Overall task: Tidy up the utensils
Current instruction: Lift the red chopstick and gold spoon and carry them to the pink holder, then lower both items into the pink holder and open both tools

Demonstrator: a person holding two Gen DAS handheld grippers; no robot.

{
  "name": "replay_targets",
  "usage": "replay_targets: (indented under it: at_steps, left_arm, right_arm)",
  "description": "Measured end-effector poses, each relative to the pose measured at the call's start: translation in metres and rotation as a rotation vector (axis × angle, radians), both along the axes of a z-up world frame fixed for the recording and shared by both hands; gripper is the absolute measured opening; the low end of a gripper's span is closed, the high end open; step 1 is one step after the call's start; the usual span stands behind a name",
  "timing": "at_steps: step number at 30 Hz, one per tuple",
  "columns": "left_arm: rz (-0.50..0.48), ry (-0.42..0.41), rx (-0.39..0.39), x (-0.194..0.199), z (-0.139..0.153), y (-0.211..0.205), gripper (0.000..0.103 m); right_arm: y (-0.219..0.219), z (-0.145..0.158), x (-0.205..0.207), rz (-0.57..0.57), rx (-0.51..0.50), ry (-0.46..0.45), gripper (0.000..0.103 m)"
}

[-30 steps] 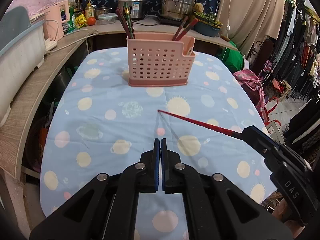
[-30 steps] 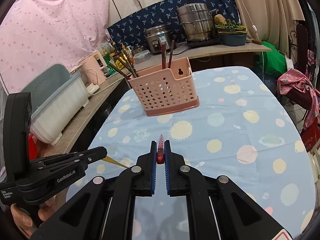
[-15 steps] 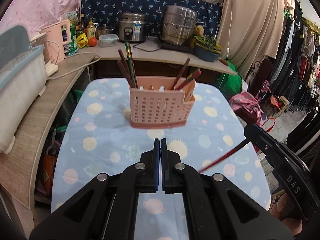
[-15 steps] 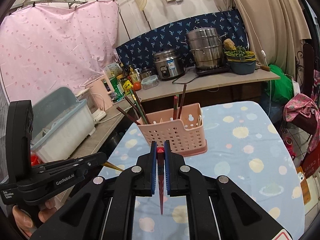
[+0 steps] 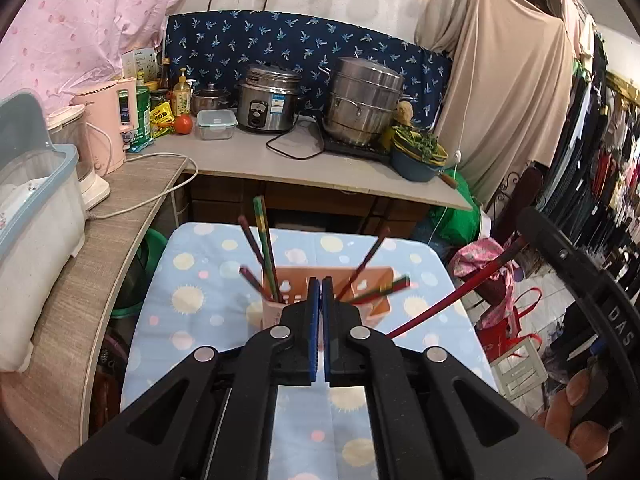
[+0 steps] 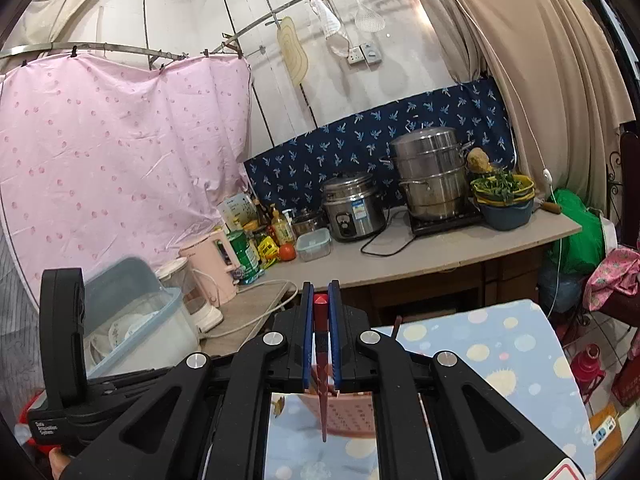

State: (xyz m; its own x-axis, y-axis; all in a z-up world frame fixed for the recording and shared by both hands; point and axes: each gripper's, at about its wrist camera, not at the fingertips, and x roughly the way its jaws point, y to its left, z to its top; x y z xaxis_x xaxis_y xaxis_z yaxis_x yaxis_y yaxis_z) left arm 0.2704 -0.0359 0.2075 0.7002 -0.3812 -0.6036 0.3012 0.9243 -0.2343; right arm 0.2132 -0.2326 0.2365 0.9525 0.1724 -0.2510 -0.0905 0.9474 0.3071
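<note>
**Right wrist view: red chopstick clamped above the pink holder**

Right wrist view: your right gripper (image 6: pixel 321 304) is clenched on a red chopstick (image 6: pixel 322 396). Its blunt end shows between the blue pads, and its tip hangs down in front of the pink utensil holder (image 6: pixel 352 414).

Left wrist view: your left gripper (image 5: pixel 320 292) is clenched with nothing between its pads. The holder (image 5: pixel 374 280) stands on the bench (image 5: pixel 192 300), which has a dotted blue cloth, toward its far edge and partly hidden behind the gripper. Several chopsticks (image 5: pixel 264 252) lean out of the holder's compartments. The held red chopstick (image 5: pixel 448 300) slants in from the right, above the bench and apart from the holder. Your fingers (image 5: pixel 576 412) show at the lower right.
</note>
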Motion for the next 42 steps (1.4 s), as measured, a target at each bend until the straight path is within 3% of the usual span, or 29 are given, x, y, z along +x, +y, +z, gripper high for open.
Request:
replay_targets:
  at_steps: [6,14,25,30,35,42]
  left_arm:
    - [0.011,0.015,-0.016,0.038,0.006,-0.004,0.001]
    - [0.025,0.055,-0.004,0.073,-0.013,-0.016,0.001]
    - [0.041,0.141,0.025,0.102,-0.062,-0.023,0.001]
    - [0.051,0.160,0.016,0.108,-0.079,-0.021,0.001]
    - [0.079,0.149,0.013,0.105,-0.081,-0.017,0.026]
    - [0.101,0.092,0.065,0.082,-0.073,-0.015,0.032]
  right_arm:
    - [-0.008,0.022,0.036,-0.047,-0.008,-0.053,0.007]
    - [-0.015,0.017,0.083,-0.076,-0.020,-0.043,0.007]
    - [-0.010,-0.057,0.116,-0.053,-0.049,0.125,0.007]
    - [-0.009,-0.074,0.121,-0.038,-0.055,0.174,0.009]
    - [-0.011,-0.073,0.109,-0.044,-0.044,0.175,0.028]
    - [-0.013,-0.075,0.077,-0.034,-0.033,0.187,0.039]
